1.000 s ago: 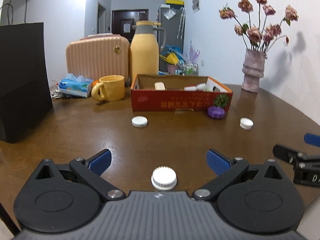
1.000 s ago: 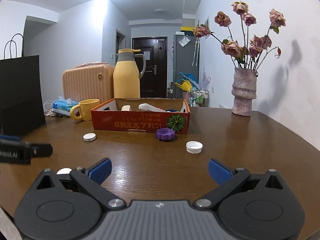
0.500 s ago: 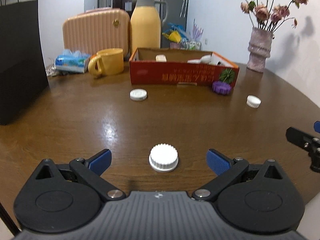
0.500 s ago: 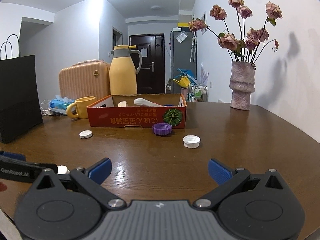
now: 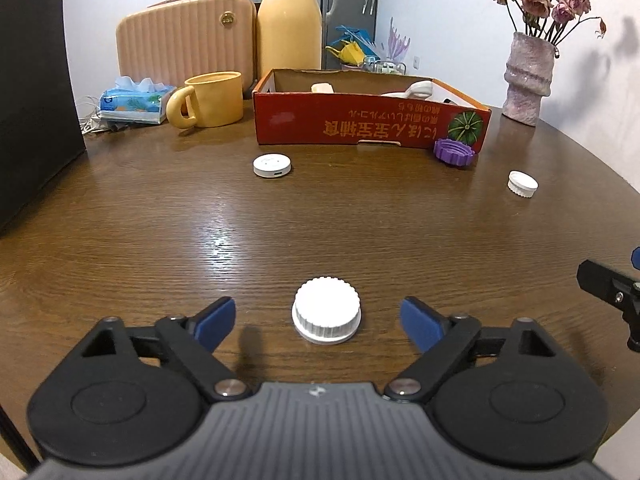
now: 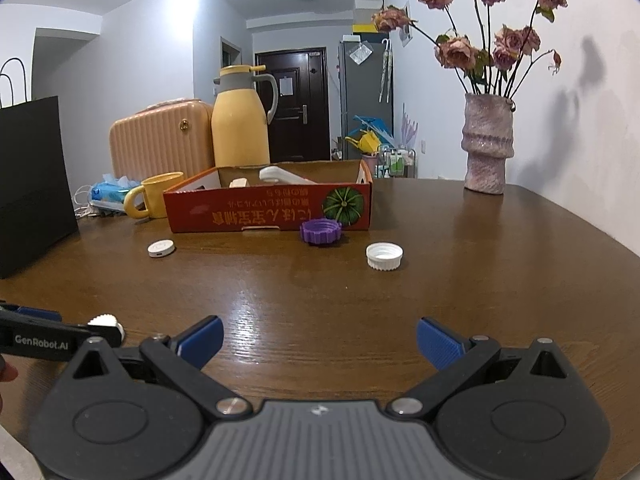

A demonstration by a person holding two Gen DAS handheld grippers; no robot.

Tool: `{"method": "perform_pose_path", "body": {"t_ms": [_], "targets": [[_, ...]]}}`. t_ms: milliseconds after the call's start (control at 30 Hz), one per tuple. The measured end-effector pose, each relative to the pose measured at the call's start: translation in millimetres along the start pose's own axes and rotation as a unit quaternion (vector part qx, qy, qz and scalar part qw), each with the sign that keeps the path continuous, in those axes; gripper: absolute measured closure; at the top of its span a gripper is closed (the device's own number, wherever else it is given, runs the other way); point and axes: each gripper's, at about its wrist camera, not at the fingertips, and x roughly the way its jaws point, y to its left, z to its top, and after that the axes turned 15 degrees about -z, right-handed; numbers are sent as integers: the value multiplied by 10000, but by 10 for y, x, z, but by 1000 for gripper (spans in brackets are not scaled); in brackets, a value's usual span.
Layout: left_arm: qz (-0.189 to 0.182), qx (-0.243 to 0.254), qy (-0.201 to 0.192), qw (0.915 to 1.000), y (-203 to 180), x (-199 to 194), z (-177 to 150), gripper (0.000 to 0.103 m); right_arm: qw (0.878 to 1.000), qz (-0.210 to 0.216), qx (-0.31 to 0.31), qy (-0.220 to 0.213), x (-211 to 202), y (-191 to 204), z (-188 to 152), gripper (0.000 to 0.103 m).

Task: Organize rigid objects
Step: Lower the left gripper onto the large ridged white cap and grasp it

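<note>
A white ribbed cap [image 5: 326,310] stands on the brown table between the open fingers of my left gripper [image 5: 318,320], apart from both pads; it also shows in the right wrist view [image 6: 106,322]. My right gripper [image 6: 319,340] is open and empty above bare table. A red cardboard box [image 5: 370,128] holding a few white items sits at the back, also in the right wrist view [image 6: 268,210]. In front of it lie a purple ring cap [image 6: 321,231], a white open cap [image 6: 384,256] and a white round disc [image 6: 161,248].
A yellow mug [image 5: 212,99], a tissue pack [image 5: 134,100], a yellow thermos [image 5: 290,20] and a beige case [image 5: 186,38] stand behind the box. A black paper bag [image 5: 32,92] is at the left. A pink vase [image 5: 528,78] with dried roses is at the right.
My left gripper has tilted down and moved forward, so the white ribbed cap now sits further in between its fingers. The right gripper has shifted slightly forward.
</note>
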Motion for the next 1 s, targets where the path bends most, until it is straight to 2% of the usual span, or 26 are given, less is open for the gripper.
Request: {"method": "perform_pose_path", "body": {"t_ms": [200,267,400,467,500,1000], "targets": [[-64,-31,30,10000,0,115,20,21,9999,2,-1,106,71,-8,-32,0],[-80,-17,54,10000,0,155,24,30,9999,-21,0,135,92,-12,-39,0],[-56,70,5,10000,-21,185,17,42,9998,-41,3,186,126,-14,-48,0],[-80,72,-46,9999,-10,183,20,59,9998,-44,-6,212,141,-11,-56,0],[-102,60,-65,9999,-1,180,24,63,9997,-43,-12,226,151,-7,-59,0],[-193,44,-268,9994,61,144,127,64,9995,-41,-54,318,267,25,-38,0]]}}
